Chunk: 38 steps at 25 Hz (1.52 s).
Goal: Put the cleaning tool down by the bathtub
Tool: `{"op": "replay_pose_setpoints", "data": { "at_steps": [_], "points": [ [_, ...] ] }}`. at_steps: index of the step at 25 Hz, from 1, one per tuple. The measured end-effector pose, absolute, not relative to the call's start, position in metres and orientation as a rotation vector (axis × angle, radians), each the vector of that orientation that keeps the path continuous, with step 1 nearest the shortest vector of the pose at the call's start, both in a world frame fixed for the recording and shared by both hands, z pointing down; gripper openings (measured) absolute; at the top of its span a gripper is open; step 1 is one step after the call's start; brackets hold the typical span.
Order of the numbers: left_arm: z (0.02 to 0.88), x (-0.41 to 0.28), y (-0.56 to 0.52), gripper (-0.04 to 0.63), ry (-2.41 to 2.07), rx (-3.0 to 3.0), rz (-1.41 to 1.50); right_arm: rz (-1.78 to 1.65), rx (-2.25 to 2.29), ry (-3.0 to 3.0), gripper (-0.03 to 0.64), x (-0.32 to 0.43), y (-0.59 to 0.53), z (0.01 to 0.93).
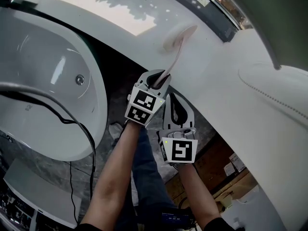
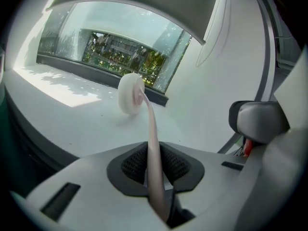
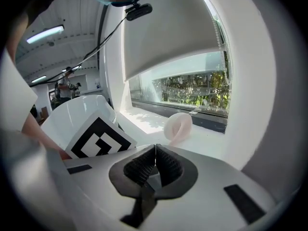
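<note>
The cleaning tool [image 1: 176, 38] is a pale pink brush with a round white head [image 2: 130, 93] and a thin curved handle [image 2: 153, 153]. My left gripper [image 1: 159, 79] is shut on that handle, and the head rests on the white window ledge [image 1: 144, 13] past the bathtub [image 1: 53, 76]. The brush head [image 3: 178, 126] also shows ahead in the right gripper view. My right gripper [image 1: 176, 110] is shut and empty, just right of and behind the left one.
A black cable [image 1: 72, 124] runs over the tub's rim. A white curved seat or fixture [image 1: 274, 95] fills the right. Boxes [image 1: 231, 165] lie on the floor below. A window [image 2: 130, 52] with a roller blind is beyond the ledge.
</note>
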<state>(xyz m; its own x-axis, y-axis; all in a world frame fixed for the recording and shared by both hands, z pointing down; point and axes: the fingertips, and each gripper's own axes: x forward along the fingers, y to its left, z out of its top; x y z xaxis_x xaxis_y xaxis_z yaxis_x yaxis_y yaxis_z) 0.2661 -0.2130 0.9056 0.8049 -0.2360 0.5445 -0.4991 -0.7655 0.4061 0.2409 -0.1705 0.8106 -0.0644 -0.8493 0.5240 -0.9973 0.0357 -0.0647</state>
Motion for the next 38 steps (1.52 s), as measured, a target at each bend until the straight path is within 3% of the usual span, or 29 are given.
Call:
{"op": "replay_pose_setpoints", "data": {
  "at_steps": [11,15,18,38],
  "points": [
    [0.905,0.275,-0.217,0.071,-0.484,2.421,0.562,0.626,1.93,-1.941,0.026,0.247,-0.178,0.814],
    [0.898,0.272,-0.216,0.221,-0.481,2.441,0.516,0.621,1.932,-1.929,0.026,0.245,-0.18,0.814],
    [0.9,0.27,-0.211,0.245,-0.455,2.485,0.572,0.624,1.932,-1.918,0.026,0.243,-0.179,0.813],
    [0.854,0.227,-0.217,0.25,-0.576,2.569,0.487,0.595,1.936,-1.915,0.026,0.236,-0.17,0.795]
  ]
}}
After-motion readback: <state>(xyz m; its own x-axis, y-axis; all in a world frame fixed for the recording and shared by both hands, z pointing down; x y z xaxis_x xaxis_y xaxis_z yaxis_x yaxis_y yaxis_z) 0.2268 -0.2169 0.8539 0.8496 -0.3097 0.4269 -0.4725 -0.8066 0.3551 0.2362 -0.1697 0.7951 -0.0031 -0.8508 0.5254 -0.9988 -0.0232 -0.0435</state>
